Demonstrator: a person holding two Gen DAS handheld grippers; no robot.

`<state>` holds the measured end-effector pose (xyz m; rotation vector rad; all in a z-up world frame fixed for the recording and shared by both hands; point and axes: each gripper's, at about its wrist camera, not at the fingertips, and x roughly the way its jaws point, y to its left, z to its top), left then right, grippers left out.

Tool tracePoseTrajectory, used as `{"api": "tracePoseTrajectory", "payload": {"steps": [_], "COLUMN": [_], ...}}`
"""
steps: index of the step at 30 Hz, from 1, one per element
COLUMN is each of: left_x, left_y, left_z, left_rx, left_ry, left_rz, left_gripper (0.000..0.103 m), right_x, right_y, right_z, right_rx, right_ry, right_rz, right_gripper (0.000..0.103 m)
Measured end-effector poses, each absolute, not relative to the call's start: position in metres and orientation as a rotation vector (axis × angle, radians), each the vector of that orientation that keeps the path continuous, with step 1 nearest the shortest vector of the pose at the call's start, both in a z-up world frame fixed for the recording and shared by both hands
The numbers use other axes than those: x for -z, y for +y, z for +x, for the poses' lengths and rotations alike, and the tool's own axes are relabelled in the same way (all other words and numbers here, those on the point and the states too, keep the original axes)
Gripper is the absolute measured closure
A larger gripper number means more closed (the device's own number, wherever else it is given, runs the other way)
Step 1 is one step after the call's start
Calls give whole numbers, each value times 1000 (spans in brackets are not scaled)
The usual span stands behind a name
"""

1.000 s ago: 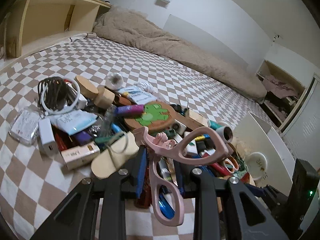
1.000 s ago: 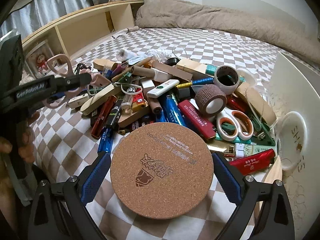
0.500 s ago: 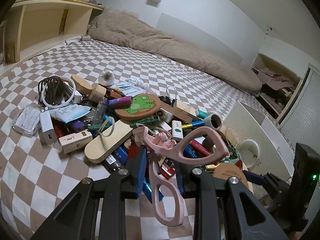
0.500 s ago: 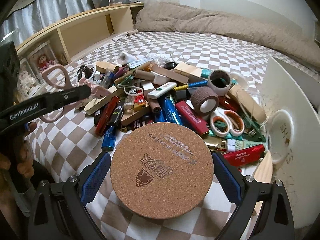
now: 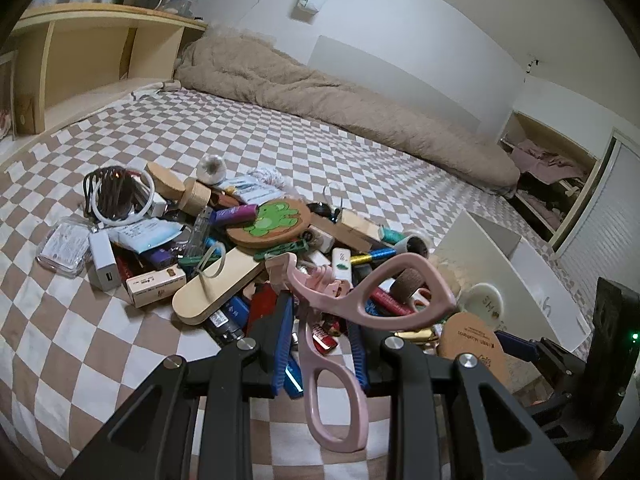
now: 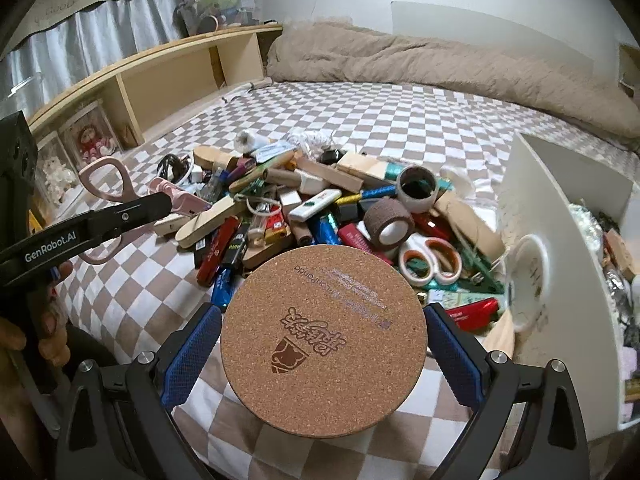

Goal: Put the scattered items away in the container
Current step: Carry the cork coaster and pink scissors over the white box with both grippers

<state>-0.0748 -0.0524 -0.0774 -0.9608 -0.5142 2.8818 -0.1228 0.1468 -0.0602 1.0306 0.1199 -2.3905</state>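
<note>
Left tongs [image 5: 320, 334] clamped on a pink eyelash curler [image 5: 332, 316], held clear above the pile. Curler's long axis runs away from the camera, curved clamp head forward and up, the two finger loops toward the camera. One loop sticks out to the right of the tongs; the other hangs down below them. Body is matte pale pink plastic, open teardrop loops. In the right wrist view it sits at the far left, gripped crosswise by a black finger.

Right tongs [image 6: 324, 344] clamped on a cork coaster [image 6: 324, 340], blue pads pressing on opposite edges of the disc. Coaster is round, speckled brown cork, held roughly flat with its printed face up; dark brown logo and lines of text read upside down from this camera. It is lifted off the bed [image 6: 420, 120], near the front of the pile.

Pile [image 6: 320, 208] of small items lies on the checkered bed cover. White container [image 6: 560, 240] stands at the pile's right edge, touching it, some items already inside. A hand [image 6: 44, 332] grips the left tool's handle.
</note>
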Motion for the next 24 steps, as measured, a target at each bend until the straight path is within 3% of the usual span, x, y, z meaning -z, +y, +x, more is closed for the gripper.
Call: {"api": "tracePoseTrajectory", "payload": {"steps": [24], "left_x": [17], "left_y": [20], "left_z": [-83], "left_rx": [-2806], "left_ry": [-370], "left_rz": [-763], "left_gripper": [77], "right_x": [-14], "right_y": [228], "right_z": [-108], "right_rx": [2580], "right_ry": [47], "right_rz": [820], "right_gripper": [3]}}
